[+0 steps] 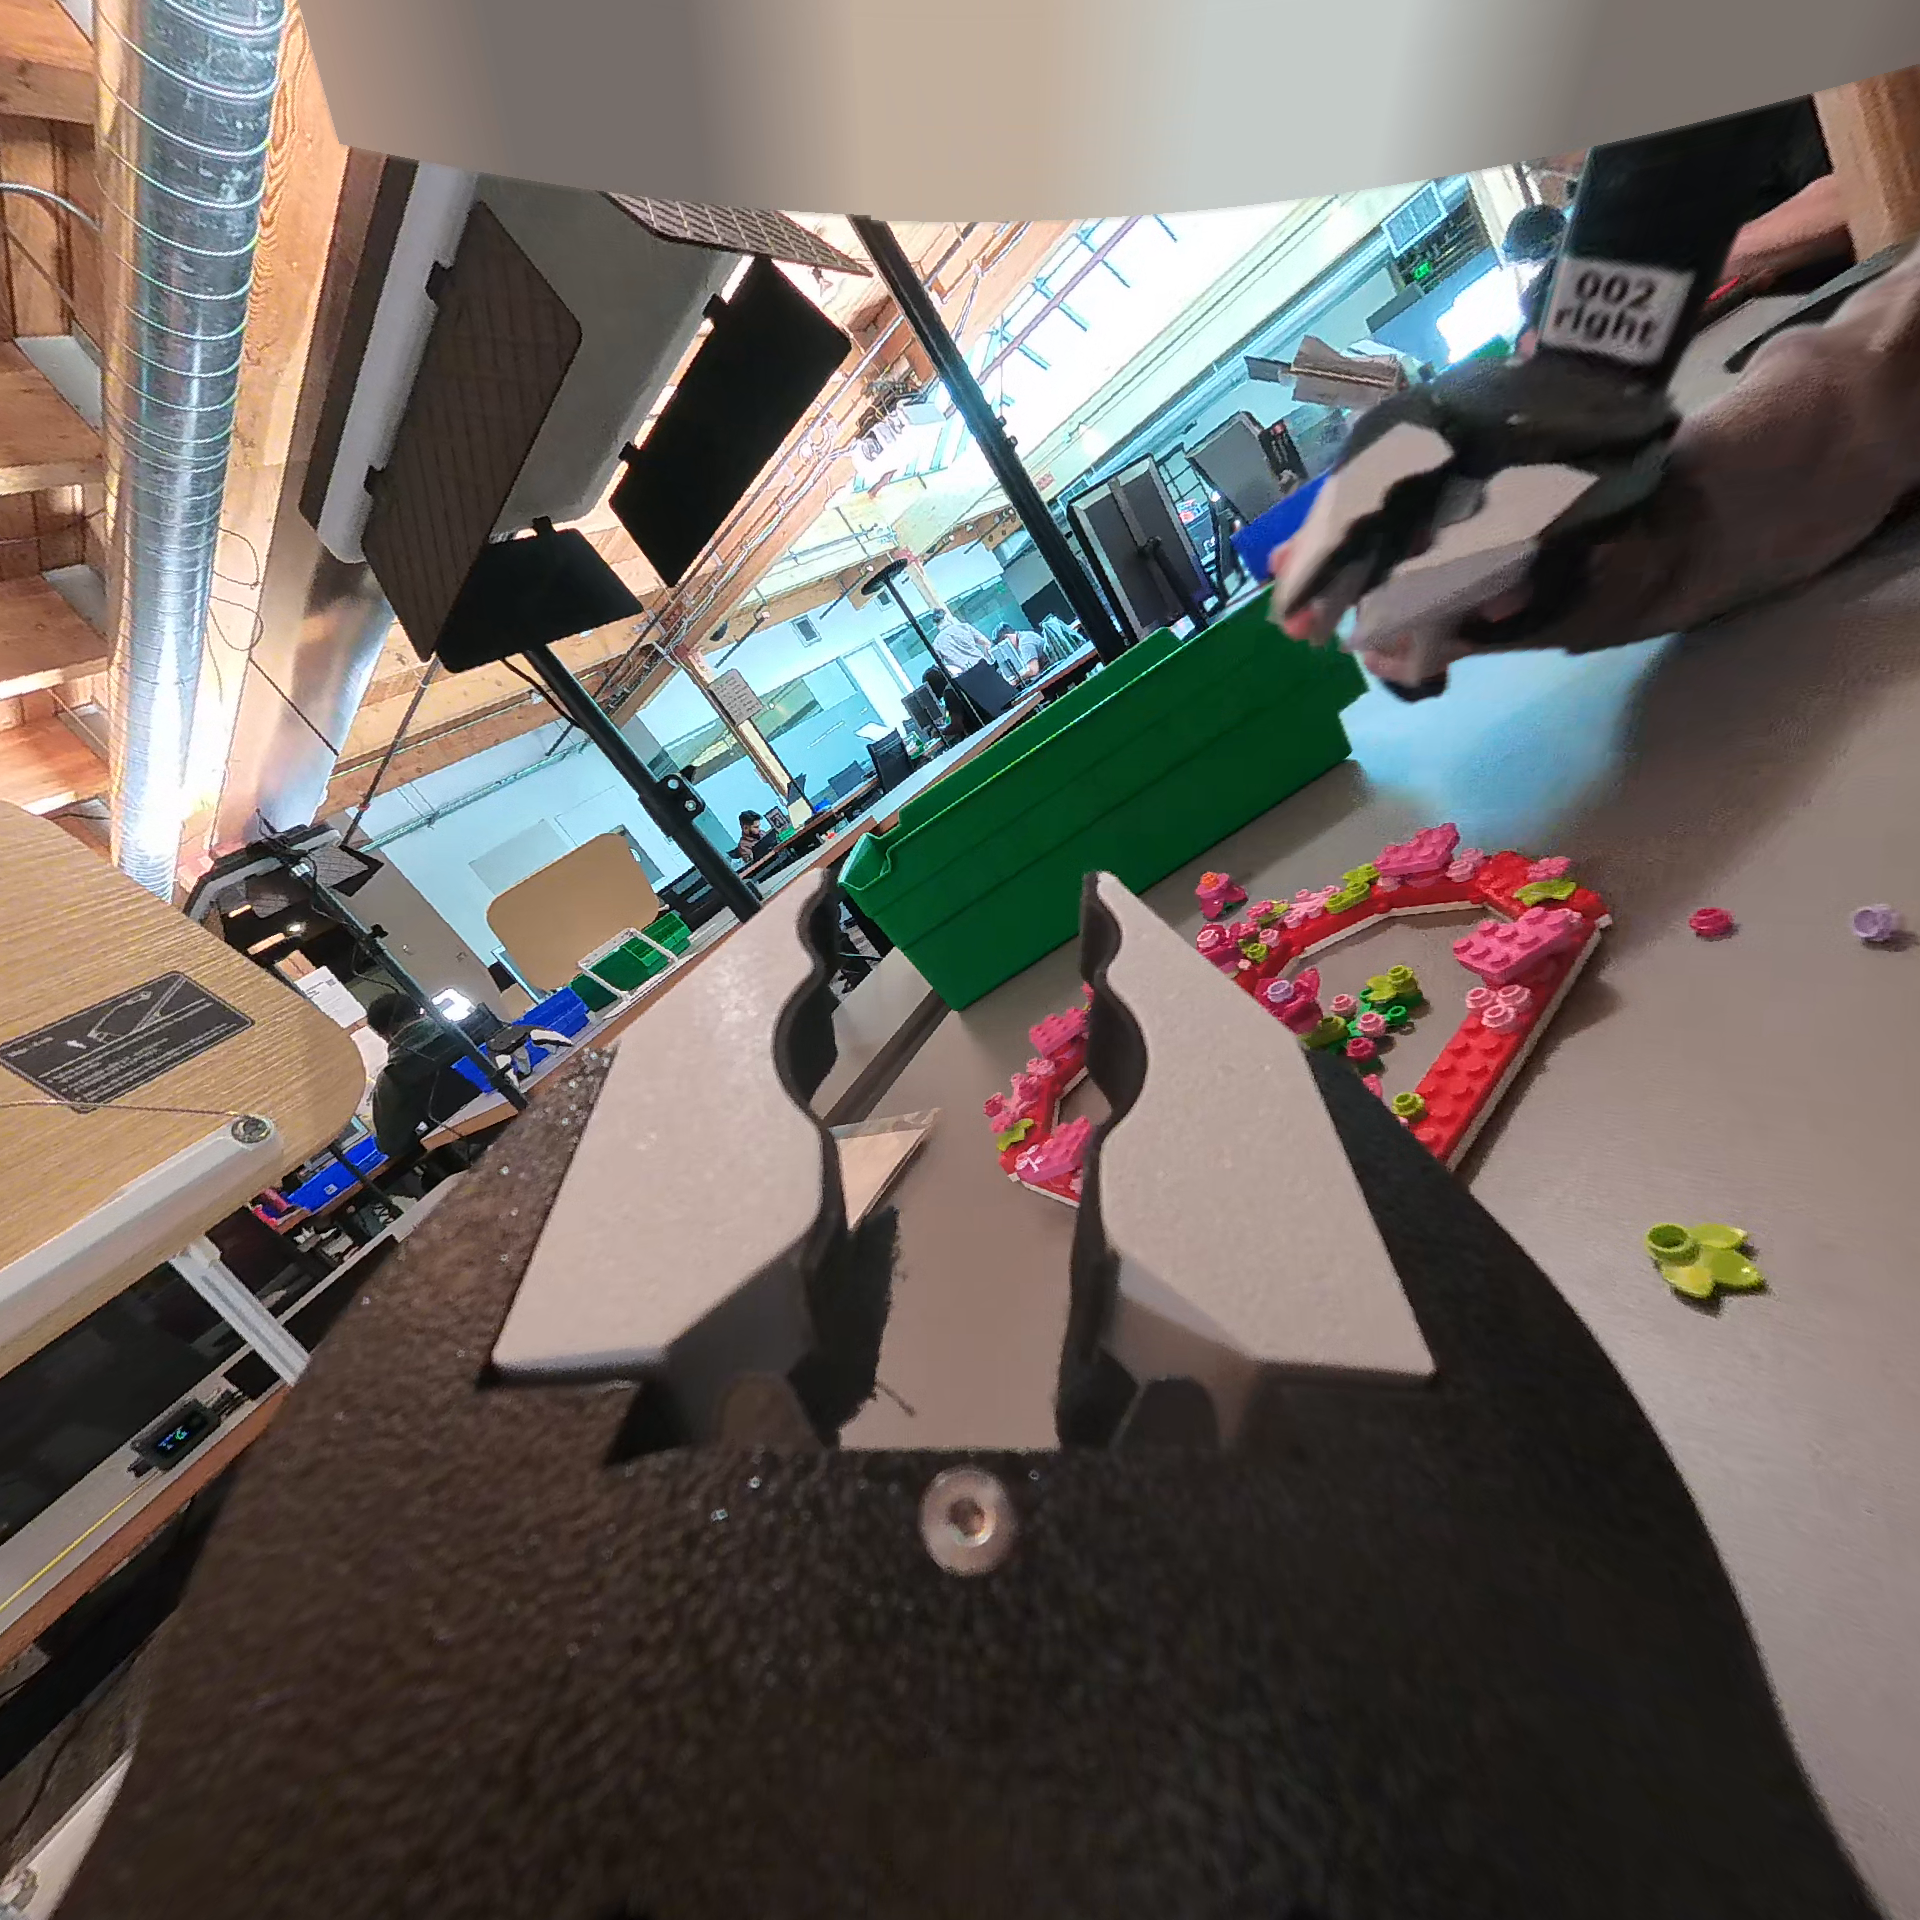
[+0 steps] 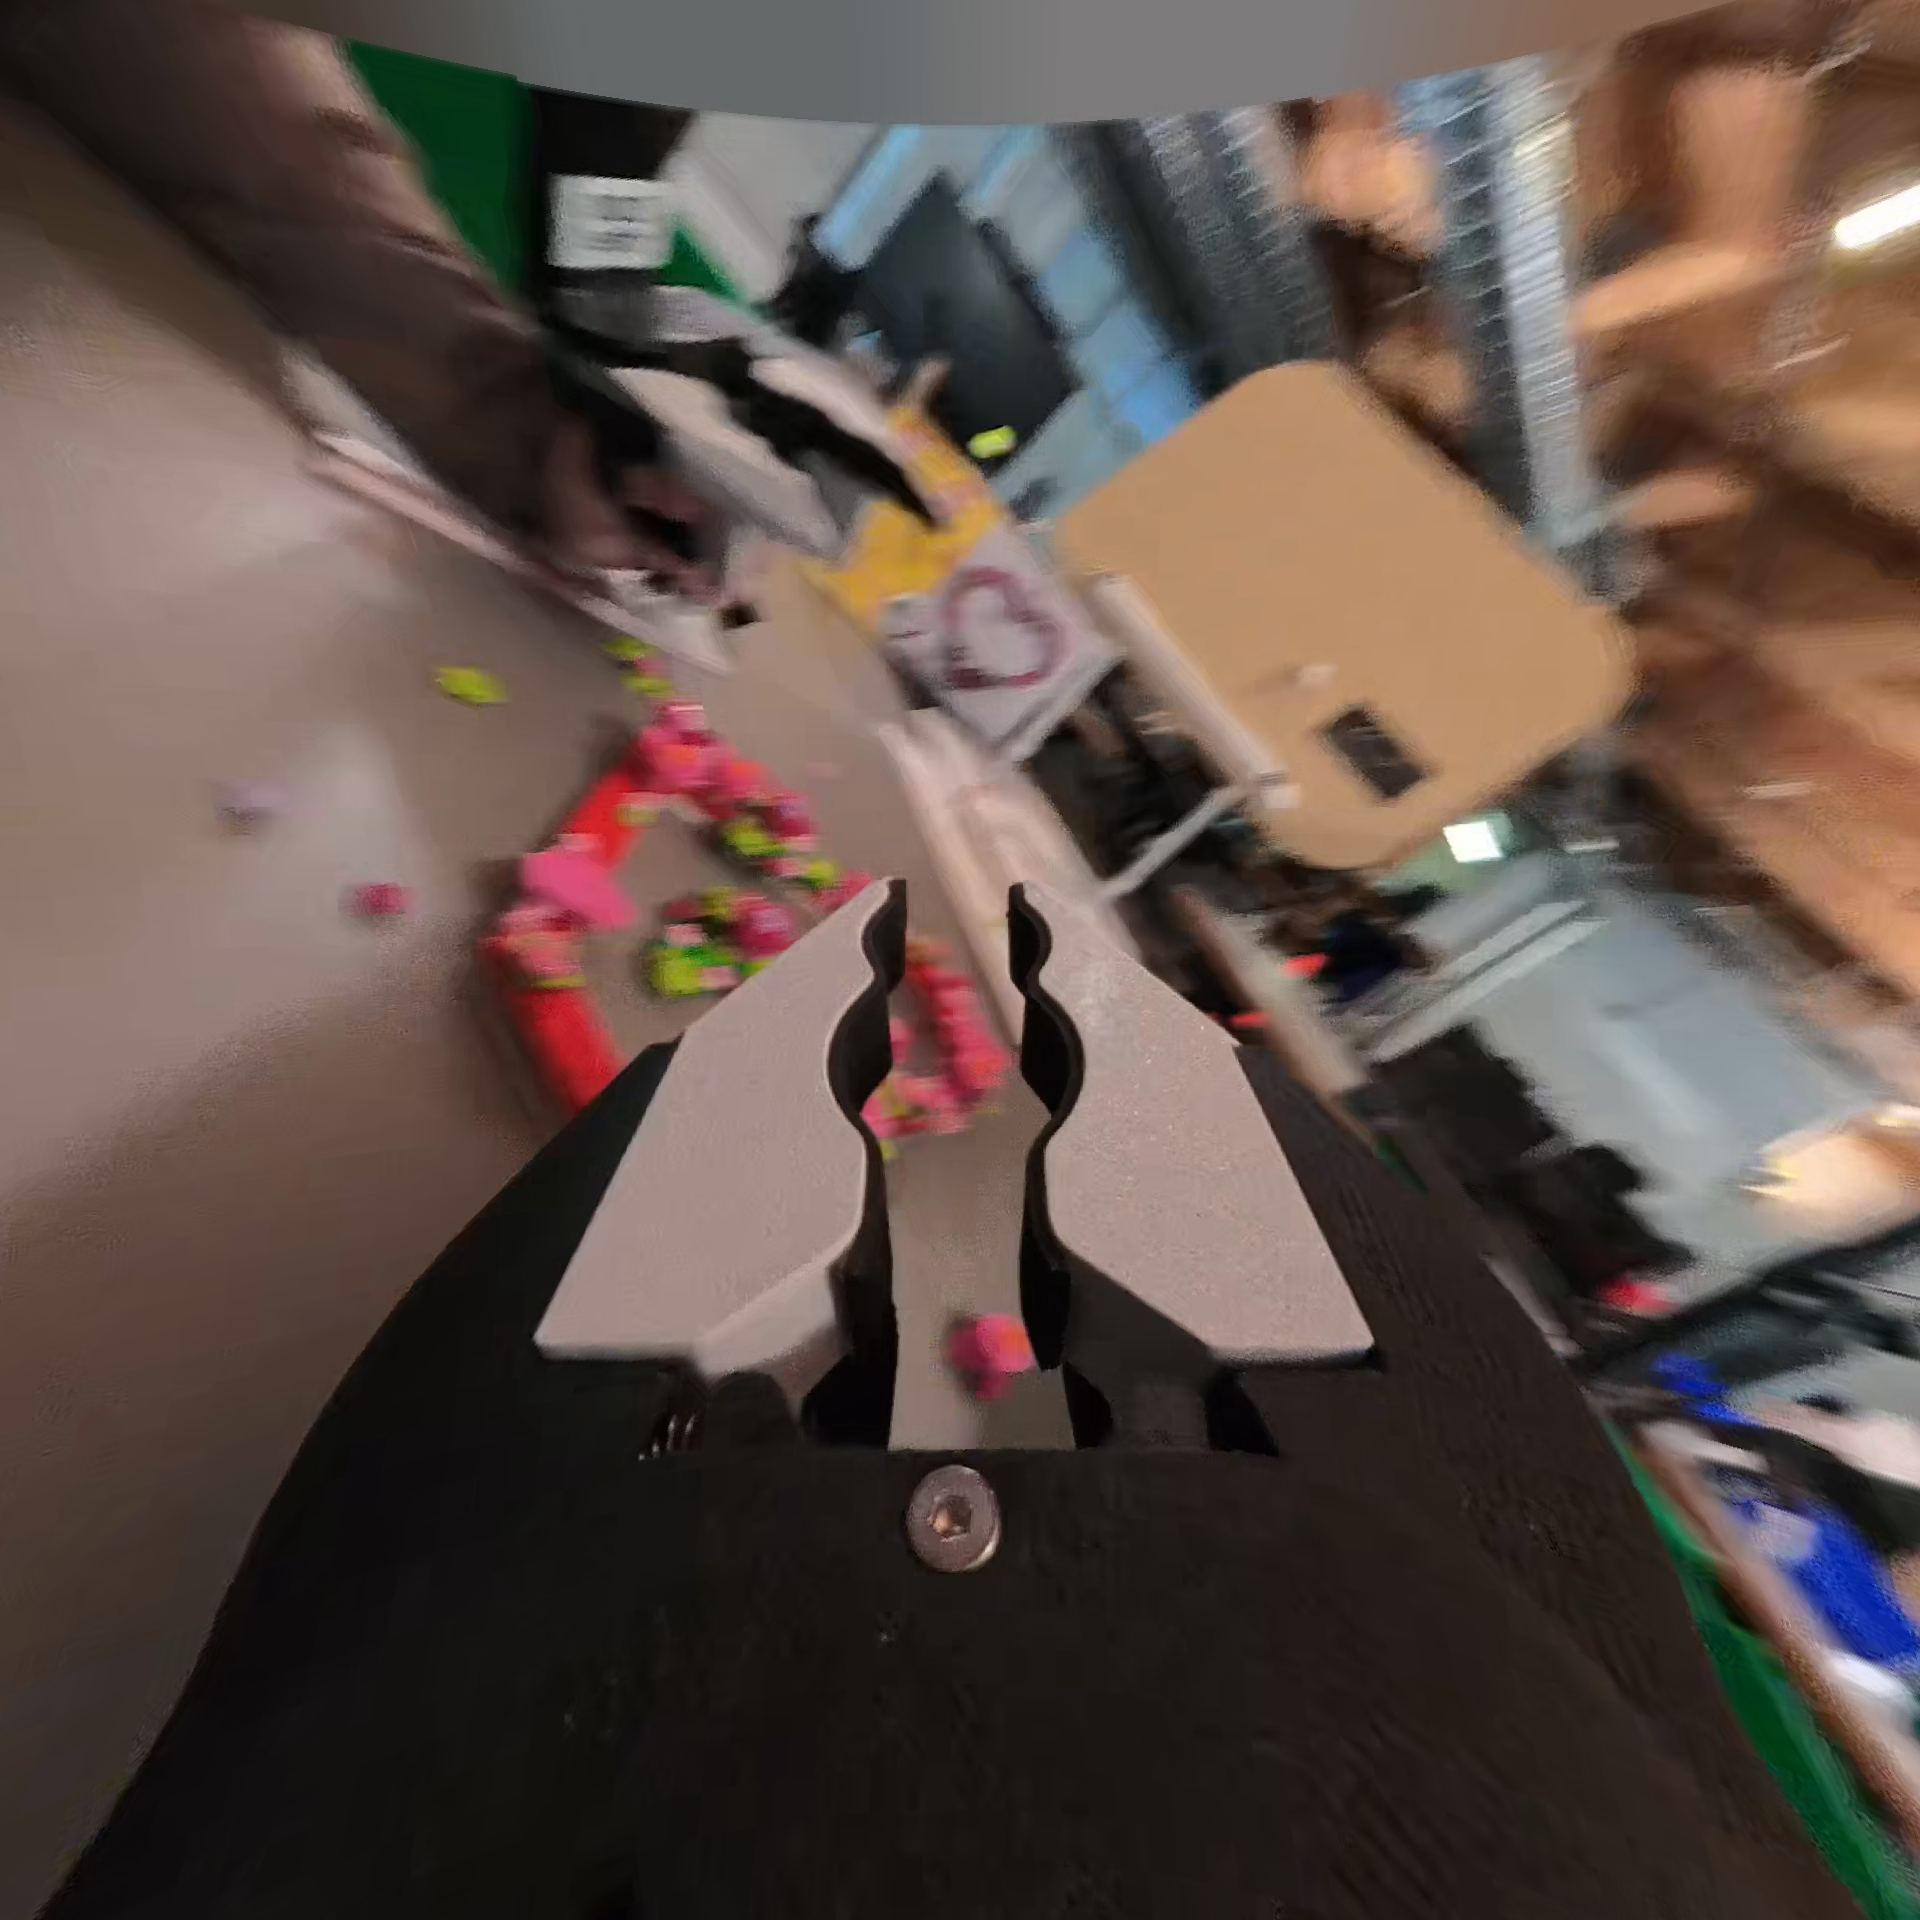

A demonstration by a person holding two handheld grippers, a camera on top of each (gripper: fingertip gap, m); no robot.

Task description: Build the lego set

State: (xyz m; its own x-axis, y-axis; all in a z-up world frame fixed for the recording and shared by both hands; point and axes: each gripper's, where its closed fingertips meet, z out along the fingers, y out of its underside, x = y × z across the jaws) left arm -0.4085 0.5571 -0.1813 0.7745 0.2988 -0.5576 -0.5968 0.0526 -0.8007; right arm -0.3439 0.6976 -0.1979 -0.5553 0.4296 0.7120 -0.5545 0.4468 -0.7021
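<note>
A red heart-shaped lego frame (image 1: pixel 1475 1060) with pink flowers and lime leaves lies flat on the grey table. My left gripper (image 1: pixel 961 899) is open and empty, low over the table just left of the frame's near end. My right gripper (image 1: pixel 1314 613) hovers over the far end of the green bin, held by a hand. In the blurred right wrist view, my right gripper (image 2: pixel 956 899) has its jaws narrowly apart with nothing between them, above the frame (image 2: pixel 582 935). A loose pink piece (image 2: pixel 992 1351) lies on the table below it.
A green bin (image 1: pixel 1091 831) stands behind the frame. Loose pieces lie to the right: a lime leaf (image 1: pixel 1704 1257), a magenta stud (image 1: pixel 1709 920), a lavender piece (image 1: pixel 1875 922). A box with a heart picture (image 2: pixel 997 634) sits at the table edge near the left gripper (image 2: pixel 831 457). Spacing between my two grippers at the tips: around 15 centimetres. My right gripper's tips are some 15 centimetres from the loose pink piece (image 2: pixel 992 1351).
</note>
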